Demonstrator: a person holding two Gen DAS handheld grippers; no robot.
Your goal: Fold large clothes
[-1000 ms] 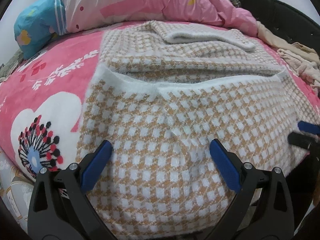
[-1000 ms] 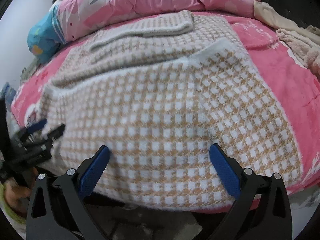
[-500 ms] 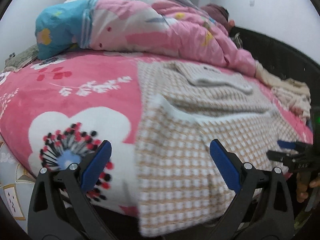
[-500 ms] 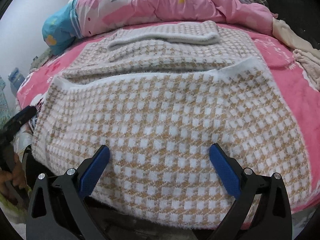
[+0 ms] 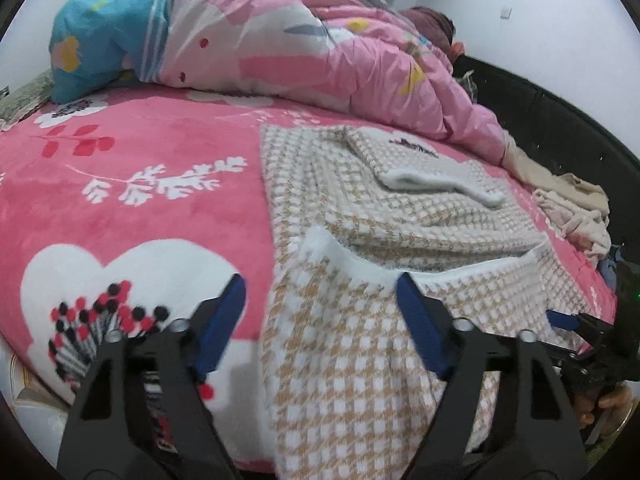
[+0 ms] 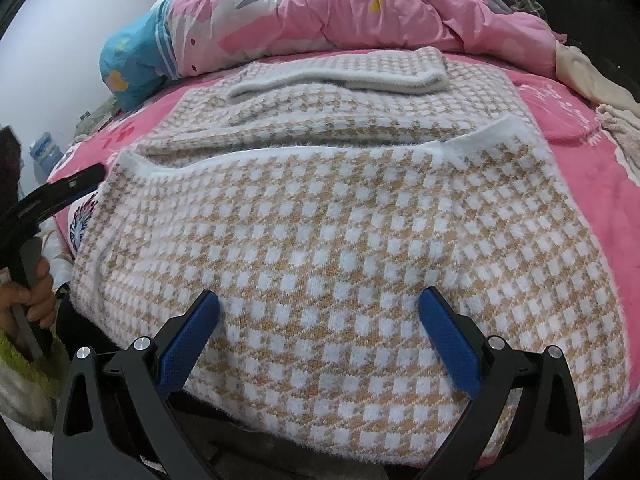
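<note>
A pink floral blanket (image 5: 132, 208) covers the bed, the checked tan-and-white sweater (image 6: 340, 232) lies partly folded across it, draping over the near edge, and the left gripper (image 5: 320, 312) and right gripper (image 6: 320, 320) both gape wide, empty.

Soft, even room light, fairly bright, no glare. Strong fisheye bend; corners black. Left view blurry low down, bed cover (image 5: 132, 216) flowers smeared. Right view sharper, sweater (image 6: 340, 240) checks clear. Dark shadow under sweater's near edge.
</note>
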